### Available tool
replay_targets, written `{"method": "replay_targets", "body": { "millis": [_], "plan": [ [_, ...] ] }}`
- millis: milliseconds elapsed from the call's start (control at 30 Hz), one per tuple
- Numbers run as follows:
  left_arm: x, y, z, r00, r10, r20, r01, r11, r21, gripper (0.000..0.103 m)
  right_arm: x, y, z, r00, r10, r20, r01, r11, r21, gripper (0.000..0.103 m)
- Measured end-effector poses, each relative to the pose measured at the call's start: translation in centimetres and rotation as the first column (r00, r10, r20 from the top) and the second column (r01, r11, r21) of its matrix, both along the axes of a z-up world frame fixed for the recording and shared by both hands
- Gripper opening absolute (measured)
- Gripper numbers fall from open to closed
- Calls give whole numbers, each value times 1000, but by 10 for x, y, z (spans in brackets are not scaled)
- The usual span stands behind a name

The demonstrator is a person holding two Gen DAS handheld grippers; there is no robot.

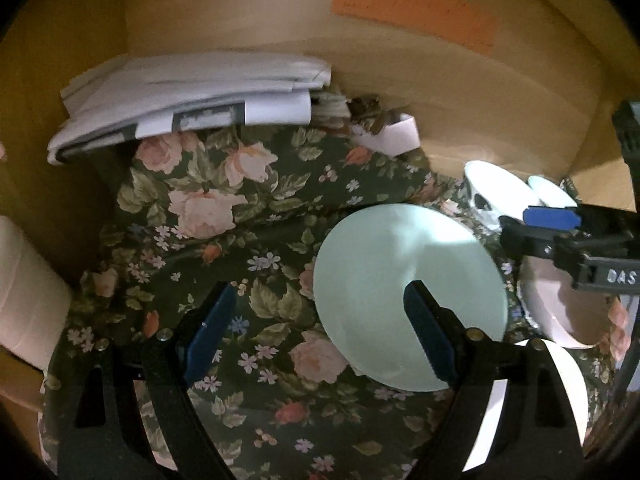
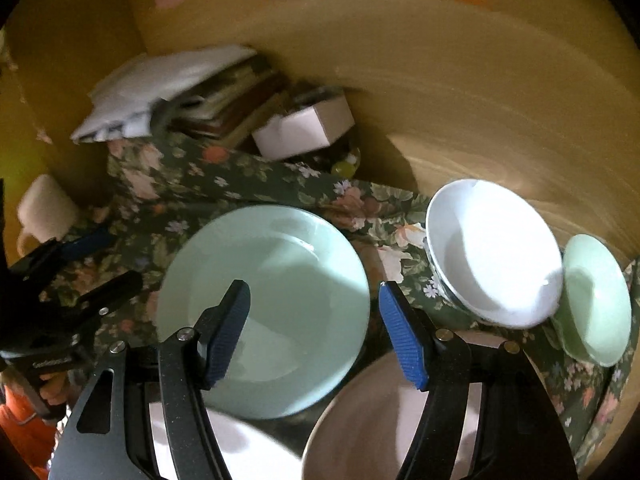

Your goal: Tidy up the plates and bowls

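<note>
A pale green plate (image 2: pixel 276 300) lies on the floral cloth (image 1: pixel 224 240); it also shows in the left wrist view (image 1: pixel 384 276). My right gripper (image 2: pixel 314 324) is open, hovering over the plate's right part. A pinkish bowl (image 2: pixel 368 432) sits below it, a white plate (image 2: pixel 240 452) at the bottom left. A white patterned bowl (image 2: pixel 496 252) and a small green bowl (image 2: pixel 596 300) stand to the right. My left gripper (image 1: pixel 320 332) is open and empty over the cloth, its right finger above the green plate's edge.
A stack of papers (image 1: pixel 192 96) and books (image 2: pixel 236 108) lies at the back left, with a small white box (image 2: pixel 304 128) beside it. A paper roll (image 1: pixel 28 292) stands at the left. A wooden wall (image 1: pixel 440 80) bounds the back.
</note>
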State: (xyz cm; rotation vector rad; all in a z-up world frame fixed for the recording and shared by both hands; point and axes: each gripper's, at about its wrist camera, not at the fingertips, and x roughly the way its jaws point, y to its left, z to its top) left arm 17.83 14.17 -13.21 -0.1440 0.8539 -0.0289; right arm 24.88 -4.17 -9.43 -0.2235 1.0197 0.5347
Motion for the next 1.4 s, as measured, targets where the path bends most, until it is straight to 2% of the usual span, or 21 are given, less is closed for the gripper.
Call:
{"method": "replay_targets", "body": {
  "millis": [133, 233, 300, 467, 533, 633, 733, 800, 867, 967, 1200, 1333, 1400],
  "plan": [
    [7, 3, -11, 1000, -5, -30, 5, 1000, -6, 86, 21, 4, -17, 998, 1, -65, -5, 999, -54, 63],
    [10, 4, -18, 999, -7, -47, 7, 1000, -11, 86, 33, 7, -27, 994, 4, -113, -12, 997, -76, 54],
    [11, 4, -21, 999, -10, -48, 10, 1000, -4, 86, 41, 10, -34, 988, 5, -154, -19, 996, -89, 43],
    [9, 4, -27, 999, -22, -49, 22, 1000, -13, 86, 54, 13, -46, 980, -7, -200, -19, 991, -129, 35],
    [8, 3, -27, 999, -25, -42, 25, 1000, -6, 86, 57, 13, -52, 974, -14, -226, -17, 991, -136, 35],
    [8, 5, -27, 998, -35, -47, 34, 999, -24, 83, 54, 16, -53, 975, -11, -222, -21, 990, -142, 35],
    [7, 7, -28, 997, -44, -63, 41, 998, -43, 75, 45, 16, -51, 967, 9, -255, -37, 994, -107, 34],
    [5, 9, -31, 995, -59, -82, 54, 996, -66, 64, 36, 19, -49, 965, 35, -260, -60, 994, -89, 33],
    [3, 11, -35, 992, -72, -106, 62, 994, -93, 59, 25, 23, -46, 968, 62, -243, -86, 992, -91, 33],
    [-2, 15, -43, 989, -62, -134, 50, 994, -95, 54, 11, 30, -45, 966, 99, -238, -123, 989, -85, 33],
    [-14, 25, -51, 987, -33, -155, 20, 996, -84, 50, -7, 50, -53, 949, 118, -293, -135, 990, -40, 34],
    [-15, 33, -53, 988, -33, -153, 15, 993, -116, 50, -10, 61, -64, 944, 117, -308, -137, 990, -43, 37],
    [-16, 36, -53, 988, -34, -150, 15, 993, -121, 49, -10, 70, -72, 947, 129, -294, -152, 987, -56, 43]
  ]
}}
